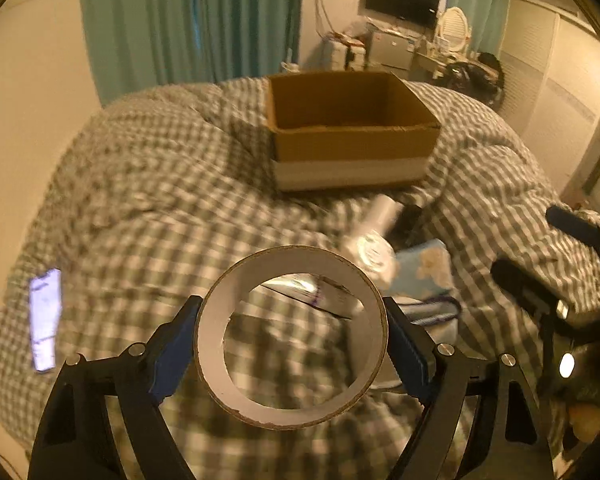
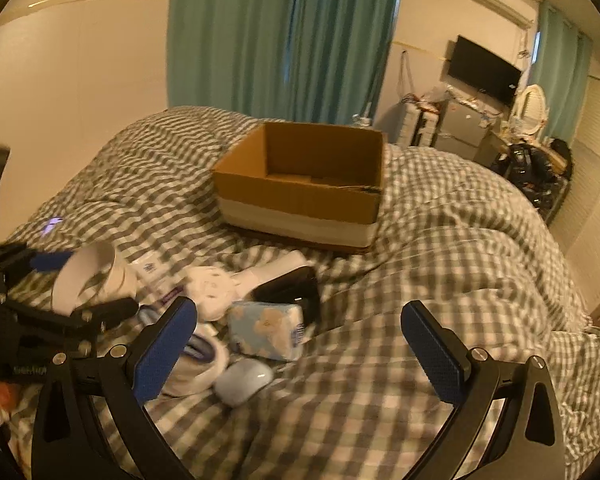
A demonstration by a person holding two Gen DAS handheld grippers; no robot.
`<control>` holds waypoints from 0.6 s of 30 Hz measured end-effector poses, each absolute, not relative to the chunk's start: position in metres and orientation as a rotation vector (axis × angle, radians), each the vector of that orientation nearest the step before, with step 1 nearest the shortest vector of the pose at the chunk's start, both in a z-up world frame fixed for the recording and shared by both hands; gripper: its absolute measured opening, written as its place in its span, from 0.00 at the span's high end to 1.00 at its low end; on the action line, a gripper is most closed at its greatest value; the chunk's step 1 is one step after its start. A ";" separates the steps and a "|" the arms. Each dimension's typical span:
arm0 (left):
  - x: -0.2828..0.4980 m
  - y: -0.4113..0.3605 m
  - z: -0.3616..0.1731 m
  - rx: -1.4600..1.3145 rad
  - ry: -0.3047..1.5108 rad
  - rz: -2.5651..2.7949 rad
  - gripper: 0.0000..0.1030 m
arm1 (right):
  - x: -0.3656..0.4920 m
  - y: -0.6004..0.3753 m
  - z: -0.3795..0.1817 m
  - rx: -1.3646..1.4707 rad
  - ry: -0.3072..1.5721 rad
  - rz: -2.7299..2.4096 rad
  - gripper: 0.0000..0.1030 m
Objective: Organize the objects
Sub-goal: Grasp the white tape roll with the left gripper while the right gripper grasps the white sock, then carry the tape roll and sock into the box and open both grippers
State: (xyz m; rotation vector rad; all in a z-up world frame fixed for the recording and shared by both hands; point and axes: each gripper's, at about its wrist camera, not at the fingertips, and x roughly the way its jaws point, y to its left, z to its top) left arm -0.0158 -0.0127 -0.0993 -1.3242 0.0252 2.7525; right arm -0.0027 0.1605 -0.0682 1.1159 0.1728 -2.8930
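Note:
My left gripper (image 1: 290,308) is shut on a wide cardboard tape roll (image 1: 212,344), with a blue pad pressed on either side of its ring. The roll (image 2: 84,276) hangs just above the checked bedcover (image 1: 140,200). My right gripper (image 2: 298,312) stands open with nothing between its fingers, over a small pile: a white hand fan (image 2: 216,284), a blue floral tissue pack (image 2: 266,328), a black object (image 2: 292,288), a white mouse (image 2: 244,380) and a white cloth with purple stripes (image 2: 196,360). An open, empty cardboard box (image 2: 300,196) sits farther back on the bed.
A phone with a lit screen (image 1: 44,320) lies on the cover at the left. Teal curtains (image 2: 280,40) hang behind the bed. A cluttered desk with a monitor (image 2: 484,68) stands at the far right. The cover right of the pile is bare.

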 end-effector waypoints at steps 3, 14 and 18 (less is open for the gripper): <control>-0.016 -0.024 -0.095 -1.326 0.071 2.816 0.15 | -0.004 0.148 -0.074 1.134 0.161 -2.837 0.00; -0.020 -0.045 -0.095 -1.345 0.097 2.866 0.15 | -0.015 0.107 -0.110 1.267 0.194 -2.643 0.12; -0.020 -0.046 -0.097 -1.349 0.091 2.864 0.15 | -0.019 0.102 -0.123 1.318 0.194 -2.586 0.24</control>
